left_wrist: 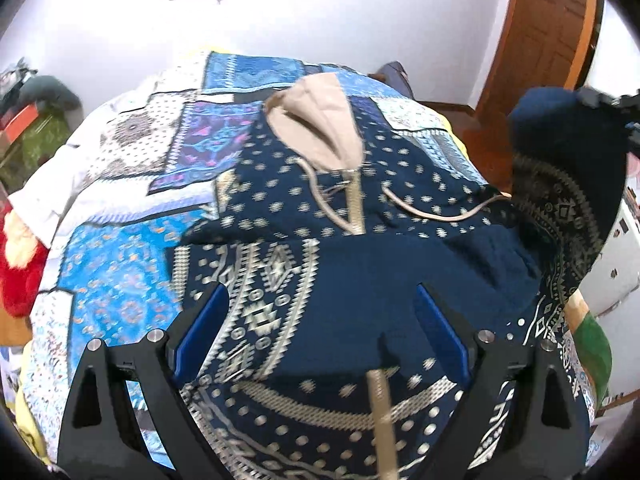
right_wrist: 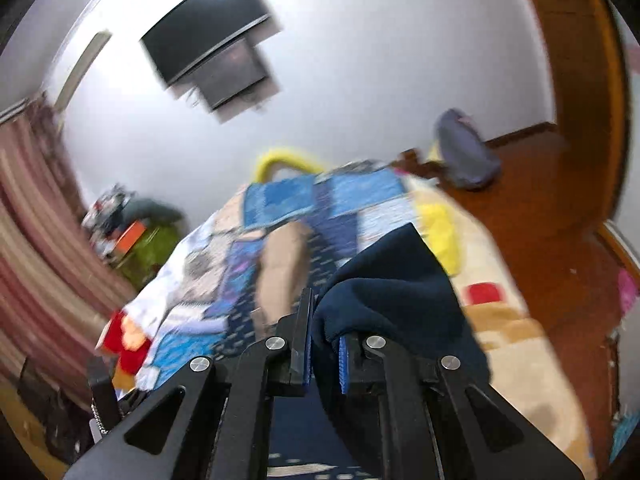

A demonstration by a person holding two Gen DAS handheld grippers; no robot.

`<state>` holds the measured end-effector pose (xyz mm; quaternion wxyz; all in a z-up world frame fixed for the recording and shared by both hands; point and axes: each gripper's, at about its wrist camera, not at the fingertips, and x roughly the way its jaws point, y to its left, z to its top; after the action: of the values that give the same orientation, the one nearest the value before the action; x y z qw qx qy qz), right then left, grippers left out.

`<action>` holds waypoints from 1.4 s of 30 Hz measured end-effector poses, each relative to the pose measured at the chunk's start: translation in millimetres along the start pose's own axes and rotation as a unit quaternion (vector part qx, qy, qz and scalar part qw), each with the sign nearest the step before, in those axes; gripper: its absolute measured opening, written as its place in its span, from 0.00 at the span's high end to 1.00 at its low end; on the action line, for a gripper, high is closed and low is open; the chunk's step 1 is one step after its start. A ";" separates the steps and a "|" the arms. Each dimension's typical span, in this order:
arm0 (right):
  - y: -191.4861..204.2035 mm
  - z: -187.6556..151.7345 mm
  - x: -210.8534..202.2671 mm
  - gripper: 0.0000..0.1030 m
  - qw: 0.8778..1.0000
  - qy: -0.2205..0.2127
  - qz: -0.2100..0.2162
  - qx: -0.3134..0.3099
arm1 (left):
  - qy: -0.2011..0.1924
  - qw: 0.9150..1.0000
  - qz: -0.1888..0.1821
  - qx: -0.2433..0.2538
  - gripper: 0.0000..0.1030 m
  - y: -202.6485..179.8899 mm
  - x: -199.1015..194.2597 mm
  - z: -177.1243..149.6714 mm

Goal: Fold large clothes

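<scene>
A patchwork-covered bed (left_wrist: 120, 280) carries the navy patterned hoodie (left_wrist: 320, 208), beige hood (left_wrist: 320, 120) farthest from the cameras. The left gripper (left_wrist: 322, 320) hovers over its hem, fingers spread. The right gripper (right_wrist: 325, 344) pinches a lifted navy sleeve (right_wrist: 392, 280).

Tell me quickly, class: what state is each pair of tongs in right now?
Left tongs: open, over the navy patterned hoodie, gripping nothing.
Right tongs: shut on a navy fold of the hoodie.

The right-wrist view is motion-blurred. Beside the bed (right_wrist: 520, 344), the television (right_wrist: 208, 28) smears double; the hoodie (left_wrist: 360, 264) runs off the lower edge.
</scene>
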<state>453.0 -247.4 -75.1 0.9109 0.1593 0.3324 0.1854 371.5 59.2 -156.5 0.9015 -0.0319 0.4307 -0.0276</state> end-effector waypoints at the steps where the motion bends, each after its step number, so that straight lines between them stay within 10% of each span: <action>1: 18.0 -6.9 14.7 0.93 1.000 0.014 0.006 -0.010 | -0.001 1.000 0.003 -0.005 0.09 7.1 -3.6 -3.8; 9: 95.2 -105.9 133.5 0.93 0.983 0.175 0.008 -0.061 | 0.019 0.998 0.038 -0.044 0.09 69.5 -15.9 -41.4; 16: 84.7 -175.9 179.8 0.92 0.953 0.294 -0.044 -0.052 | 0.047 0.995 0.051 -0.068 0.09 102.5 -14.2 -73.4; 30: 55.7 -185.9 108.3 0.92 0.952 0.304 0.033 -0.014 | 0.040 0.999 0.000 -0.019 0.09 39.3 -18.9 -47.9; 42: 13.0 -169.1 29.7 0.92 0.974 0.215 -0.018 -0.063 | 0.095 0.990 -0.089 0.060 0.09 -85.8 46.2 5.2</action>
<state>358.7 -194.6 -209.1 0.8296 0.0523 0.5108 0.2192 402.6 -29.7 -182.1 0.8509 -0.0130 0.5070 -0.1369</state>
